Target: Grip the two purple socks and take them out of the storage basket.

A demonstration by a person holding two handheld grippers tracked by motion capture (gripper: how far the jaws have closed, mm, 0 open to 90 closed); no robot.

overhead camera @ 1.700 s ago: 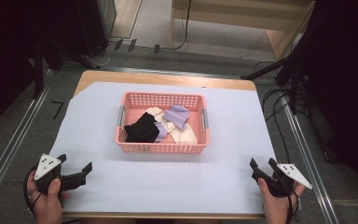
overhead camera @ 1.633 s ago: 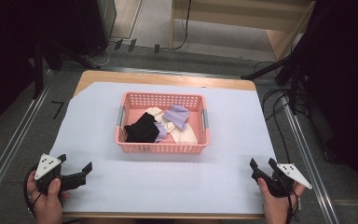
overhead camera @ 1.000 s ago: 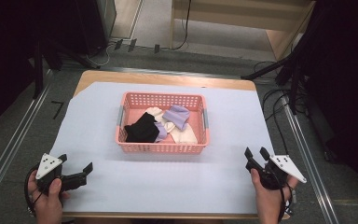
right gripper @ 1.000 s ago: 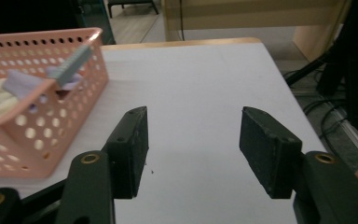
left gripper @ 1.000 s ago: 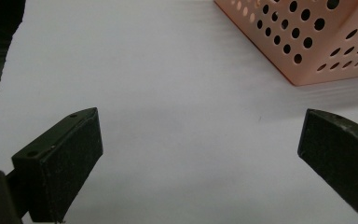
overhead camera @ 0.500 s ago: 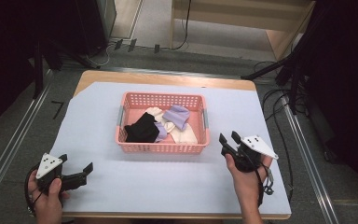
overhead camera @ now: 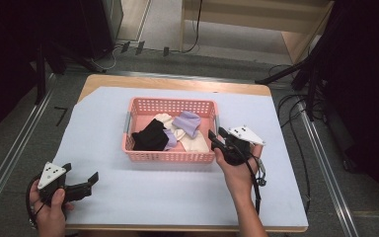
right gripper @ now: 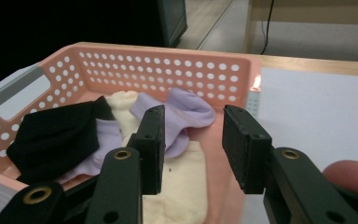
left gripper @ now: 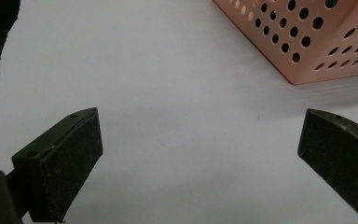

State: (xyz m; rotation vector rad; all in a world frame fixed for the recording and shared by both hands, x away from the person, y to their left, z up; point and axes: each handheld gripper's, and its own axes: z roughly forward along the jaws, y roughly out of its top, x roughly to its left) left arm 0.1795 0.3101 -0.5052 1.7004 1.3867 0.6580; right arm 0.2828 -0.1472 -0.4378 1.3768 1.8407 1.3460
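A pink perforated basket (overhead camera: pixel 170 157) stands mid-table with a black sock (overhead camera: pixel 149 136), a lilac sock (overhead camera: pixel 187 122) and a cream sock (overhead camera: pixel 193 143) inside. My right gripper (overhead camera: pixel 216 136) hovers over the basket's right front corner, pointing in. In the right gripper view its jaws (right gripper: pixel 193 128) frame the lilac sock (right gripper: pixel 186 112) and cream sock (right gripper: pixel 182 186) from above. They have just been closing, are half apart and grip nothing. My left gripper (overhead camera: pixel 81 173) rests at the front left, open wide over bare mat (left gripper: pixel 200 135), with the basket's corner (left gripper: pixel 307 51) ahead.
A pale blue mat (overhead camera: pixel 128 197) covers the wooden table (overhead camera: pixel 177 81). Metal rails (overhead camera: pixel 10 163) run along both sides. Cables (overhead camera: pixel 296 113) and dark stands lie on the floor to the right and behind. The right gripper's cable (overhead camera: pixel 256 177) hangs along the forearm.
The right hand has moved from the table's front right corner up and leftward to the basket's right side, and its jaws have narrowed. The left hand has stayed put.
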